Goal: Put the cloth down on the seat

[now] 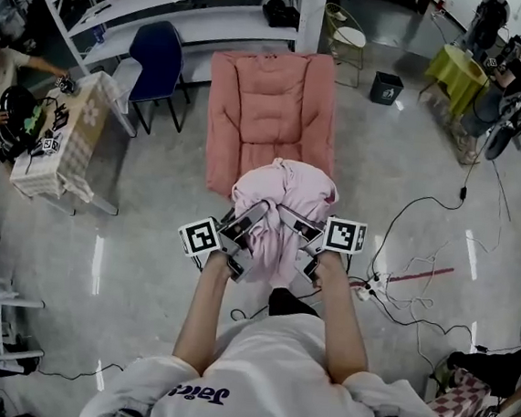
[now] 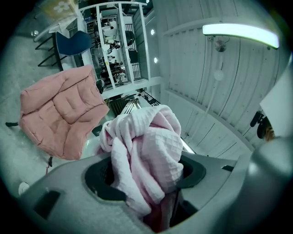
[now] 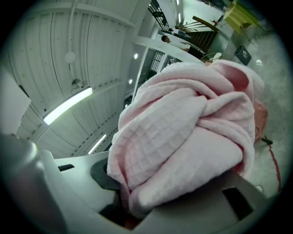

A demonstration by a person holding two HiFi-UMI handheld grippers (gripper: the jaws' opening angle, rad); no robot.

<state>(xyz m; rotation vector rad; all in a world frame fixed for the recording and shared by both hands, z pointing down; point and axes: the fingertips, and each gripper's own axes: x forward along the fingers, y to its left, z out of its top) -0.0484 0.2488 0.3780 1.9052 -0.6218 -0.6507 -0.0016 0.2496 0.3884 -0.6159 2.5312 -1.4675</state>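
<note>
1. Cloth [image 1: 282, 196] is sitting bunched in a ball at frame centre, in the air, short of the pink seat [image 1: 271, 103] at upper centre.
2. Left gripper [image 1: 242, 238] and right gripper [image 1: 301, 239] are each clamping a thick wad of it, jaws part-open around the bulk.
3. It's looking soft, light and floppy, probably unravelling on release. Thick folds are giving the safest hold.

Left forearm [image 1: 200, 312], right forearm [image 1: 339, 321] bare, stretched forward, near parallel. Left gripper [image 1: 239, 236] and right gripper [image 1: 306, 242] close together at chest front. Each gripper's fingers part-closed, clamped on bunched cloth [image 1: 285, 196]; cloth shared between both.
</note>
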